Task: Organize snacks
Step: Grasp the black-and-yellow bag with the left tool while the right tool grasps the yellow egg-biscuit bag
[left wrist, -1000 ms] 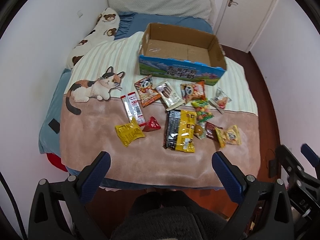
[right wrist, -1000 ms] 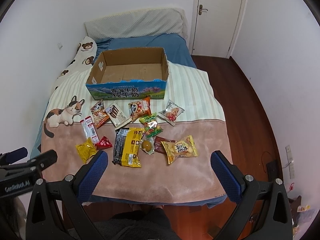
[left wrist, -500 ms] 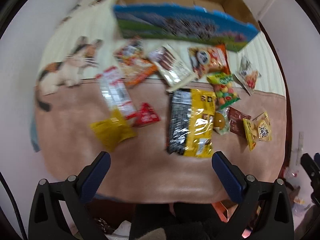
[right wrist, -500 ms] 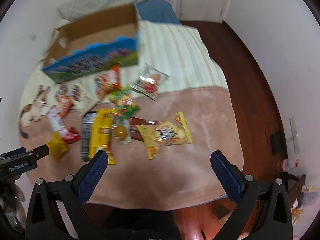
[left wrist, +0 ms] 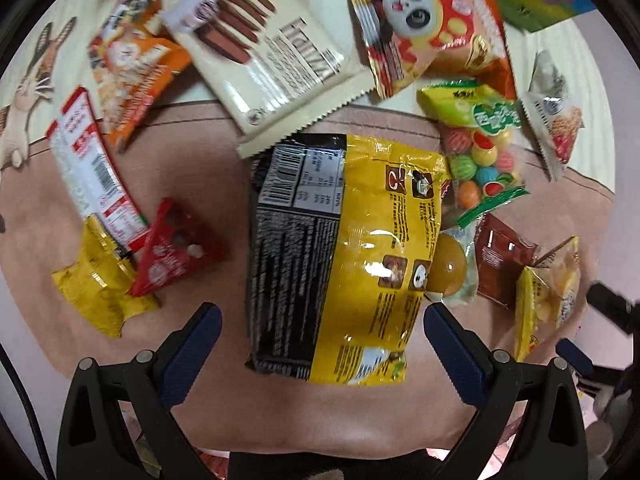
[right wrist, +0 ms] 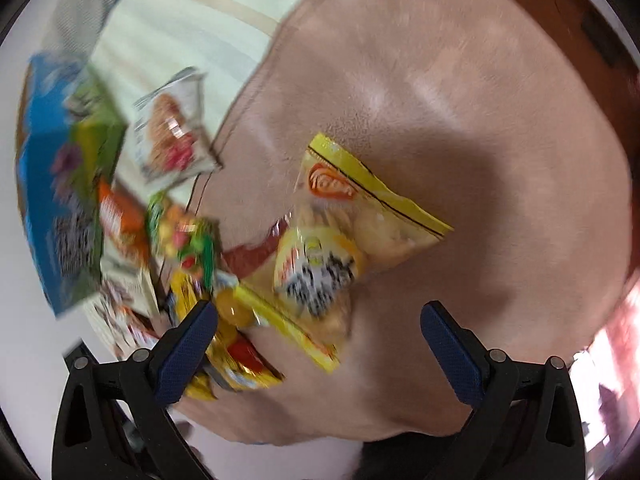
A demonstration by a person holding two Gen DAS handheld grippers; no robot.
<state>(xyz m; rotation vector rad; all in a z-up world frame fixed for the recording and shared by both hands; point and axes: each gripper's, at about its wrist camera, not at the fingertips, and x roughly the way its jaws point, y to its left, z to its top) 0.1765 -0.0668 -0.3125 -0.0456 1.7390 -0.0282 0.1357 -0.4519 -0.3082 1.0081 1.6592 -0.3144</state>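
While I hold the left hand-held gripper (left wrist: 318, 322) low over the bed's pink blanket (left wrist: 192, 160), its blue fingers stand wide apart and grip nothing; the black-and-yellow bag (left wrist: 340, 256) lies flat between and just beyond them. Around that bag lie the cream wafer packet (left wrist: 264, 56), the panda packet (left wrist: 432, 28), the bag of coloured candy balls (left wrist: 480, 148), the red triangular packet (left wrist: 176, 248), the small yellow packet (left wrist: 96, 292) and the brown packet (left wrist: 500, 264). My right hand-held gripper (right wrist: 318, 320) is likewise spread and empty, above the yellow chips bag (right wrist: 344, 240), which rests on the blanket. The blue carton (right wrist: 52, 200) shows blurred at the left edge of the right wrist view, beyond the snacks.
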